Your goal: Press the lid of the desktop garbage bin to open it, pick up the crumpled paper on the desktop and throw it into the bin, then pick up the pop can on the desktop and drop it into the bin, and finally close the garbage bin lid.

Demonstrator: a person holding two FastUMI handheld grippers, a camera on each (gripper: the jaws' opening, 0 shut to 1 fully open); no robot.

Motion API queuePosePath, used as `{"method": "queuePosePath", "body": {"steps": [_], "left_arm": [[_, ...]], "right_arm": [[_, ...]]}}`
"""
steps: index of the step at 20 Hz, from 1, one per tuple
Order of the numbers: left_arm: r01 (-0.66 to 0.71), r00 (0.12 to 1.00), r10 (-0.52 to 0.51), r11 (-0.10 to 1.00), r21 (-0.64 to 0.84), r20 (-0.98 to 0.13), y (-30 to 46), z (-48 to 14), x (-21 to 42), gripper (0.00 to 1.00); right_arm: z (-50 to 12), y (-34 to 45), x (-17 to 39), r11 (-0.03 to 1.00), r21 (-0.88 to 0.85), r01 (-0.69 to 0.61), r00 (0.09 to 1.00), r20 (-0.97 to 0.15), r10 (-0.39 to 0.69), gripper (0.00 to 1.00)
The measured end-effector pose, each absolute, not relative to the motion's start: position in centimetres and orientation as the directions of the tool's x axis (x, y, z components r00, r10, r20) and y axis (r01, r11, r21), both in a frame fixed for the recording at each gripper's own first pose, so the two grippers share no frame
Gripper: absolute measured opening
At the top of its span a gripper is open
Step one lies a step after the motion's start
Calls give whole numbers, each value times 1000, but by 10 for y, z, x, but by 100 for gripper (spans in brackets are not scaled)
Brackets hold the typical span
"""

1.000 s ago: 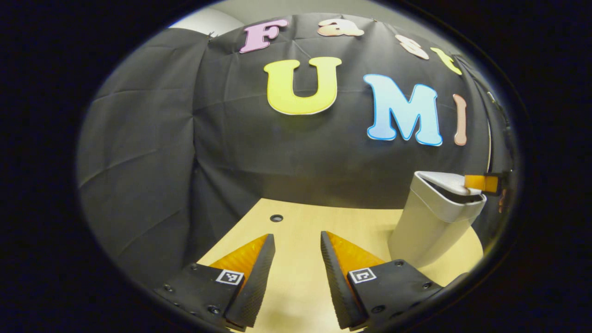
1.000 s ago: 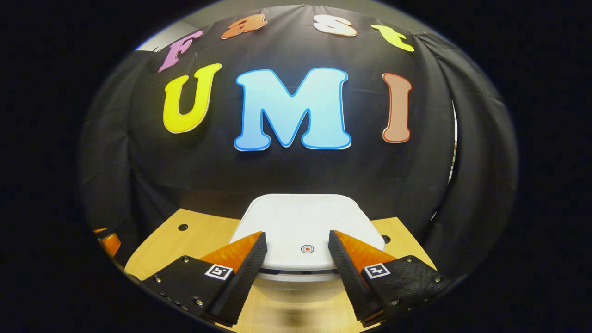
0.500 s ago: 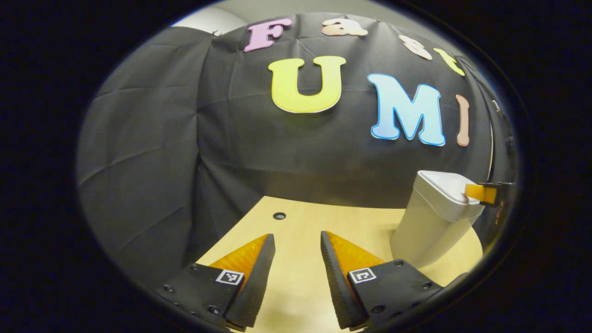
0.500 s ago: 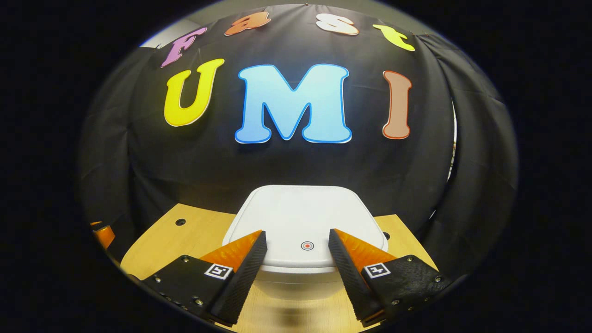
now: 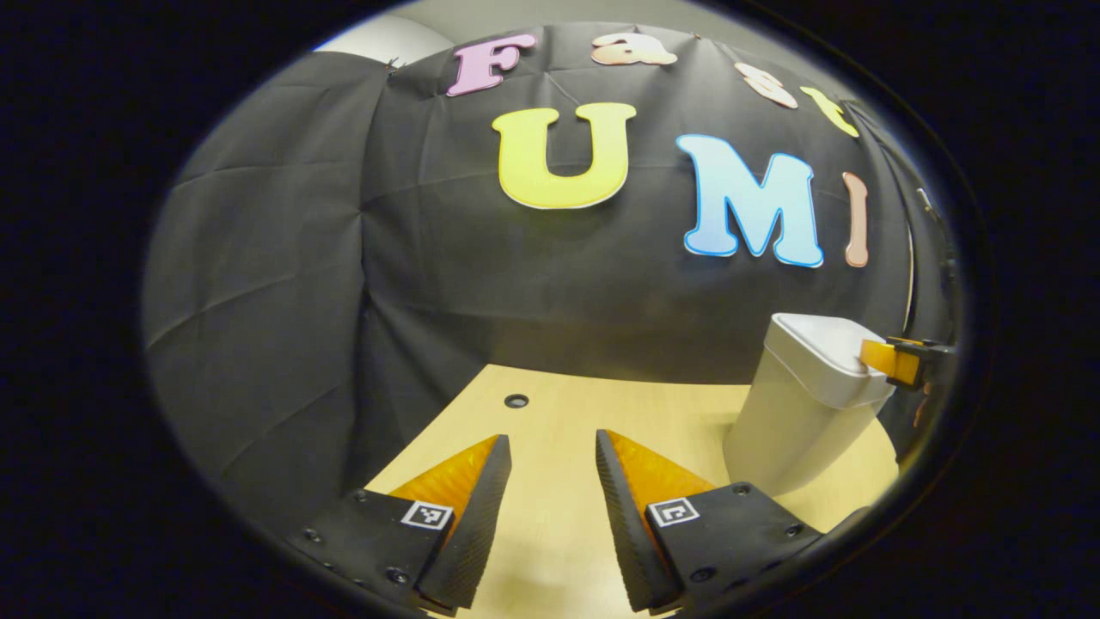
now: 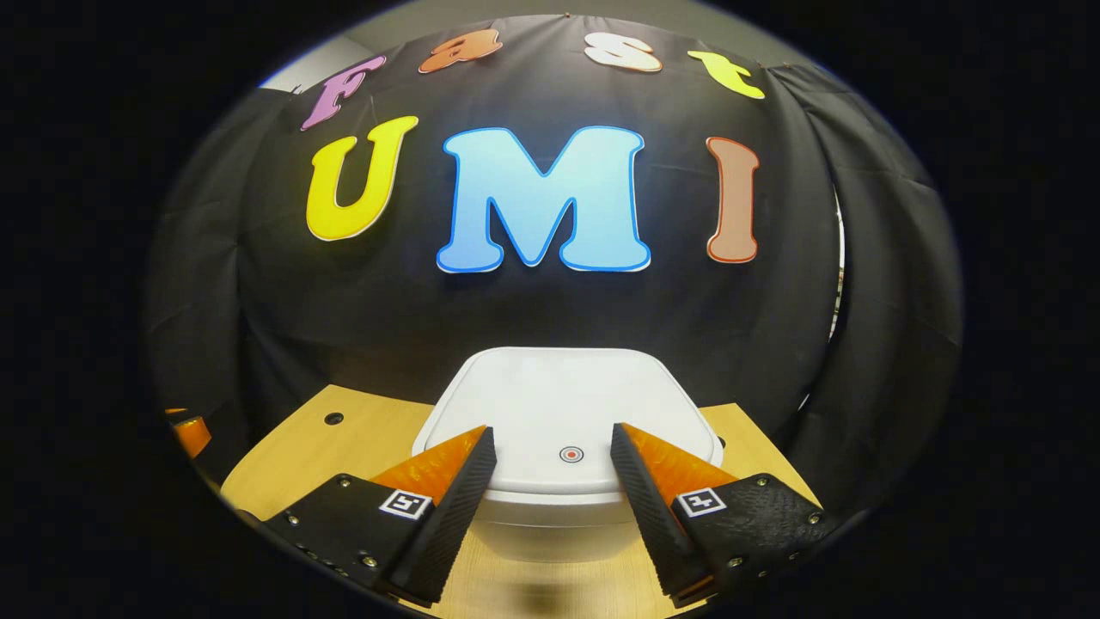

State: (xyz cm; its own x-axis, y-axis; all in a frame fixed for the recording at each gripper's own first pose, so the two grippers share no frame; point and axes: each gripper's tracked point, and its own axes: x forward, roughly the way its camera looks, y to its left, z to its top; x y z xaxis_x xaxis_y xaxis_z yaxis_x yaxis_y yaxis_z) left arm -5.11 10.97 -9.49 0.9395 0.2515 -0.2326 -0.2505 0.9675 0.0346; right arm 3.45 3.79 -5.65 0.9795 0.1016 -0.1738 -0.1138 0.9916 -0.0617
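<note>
Showing 1 bin point(image 6: 559, 481), lid point(image 6: 563, 404) down, 2 grippers.

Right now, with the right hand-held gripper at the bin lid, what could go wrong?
1. The right hand-held gripper has open jaws on either side of the lid's round mark; a push beside it may not work the latch.
2. The bin is tall and stands near the desk's edge; a hard push could tip or slide it.
3. The left hand-held gripper is open over bare desk, not steadying the bin.
</note>
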Motion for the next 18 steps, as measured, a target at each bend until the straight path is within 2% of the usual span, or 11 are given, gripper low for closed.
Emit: {"method": "queuePosePath", "body": {"steps": [18], "left_arm": [[-209,961,211,977,34,-176,96,-73,-46,67]], "right_arm": [[-50,38,33,989,-49,-139,979,-160,129,88]]}}
